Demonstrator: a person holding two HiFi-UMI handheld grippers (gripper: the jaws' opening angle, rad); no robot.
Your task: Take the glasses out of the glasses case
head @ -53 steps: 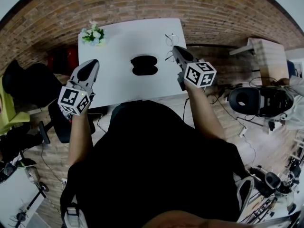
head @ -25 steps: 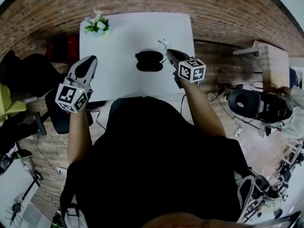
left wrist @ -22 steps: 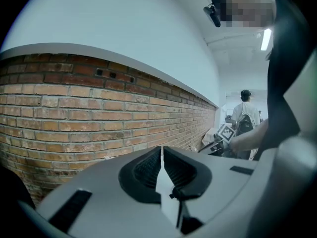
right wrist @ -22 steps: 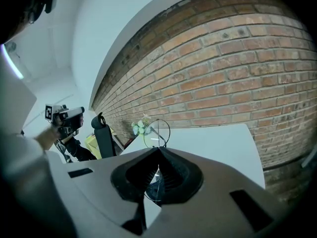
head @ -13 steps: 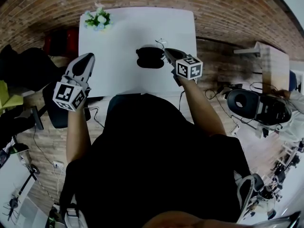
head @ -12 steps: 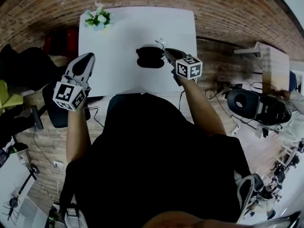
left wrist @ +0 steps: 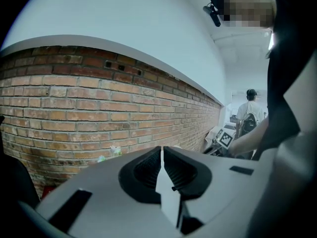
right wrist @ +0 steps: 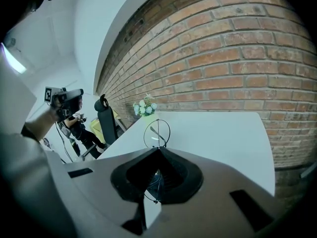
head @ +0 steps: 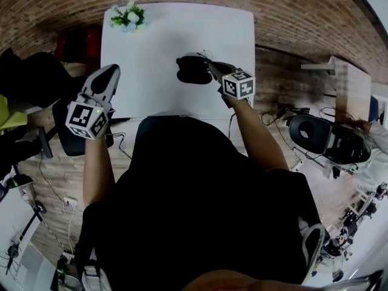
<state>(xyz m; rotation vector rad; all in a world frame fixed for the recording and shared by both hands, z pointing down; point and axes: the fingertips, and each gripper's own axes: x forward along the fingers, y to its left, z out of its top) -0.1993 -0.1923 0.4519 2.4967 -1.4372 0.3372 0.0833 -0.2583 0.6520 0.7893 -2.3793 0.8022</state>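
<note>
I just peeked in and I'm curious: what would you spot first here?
First, the round wire glasses pinched in the right gripper, above the white table. The black glasses case lies by that gripper's tip, and a little bunch of flowers sits at the table's far left corner. The left gripper, shut and empty, is off to the left.

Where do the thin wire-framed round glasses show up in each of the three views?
Head view: the glasses sit upper centre, at the right gripper's tip, by the black oval case.
Left gripper view: not in it.
Right gripper view: centre, with one round lens rising from the shut jaws.
Shared landmark: the small flower bunch at the far corner of the white table.
</note>
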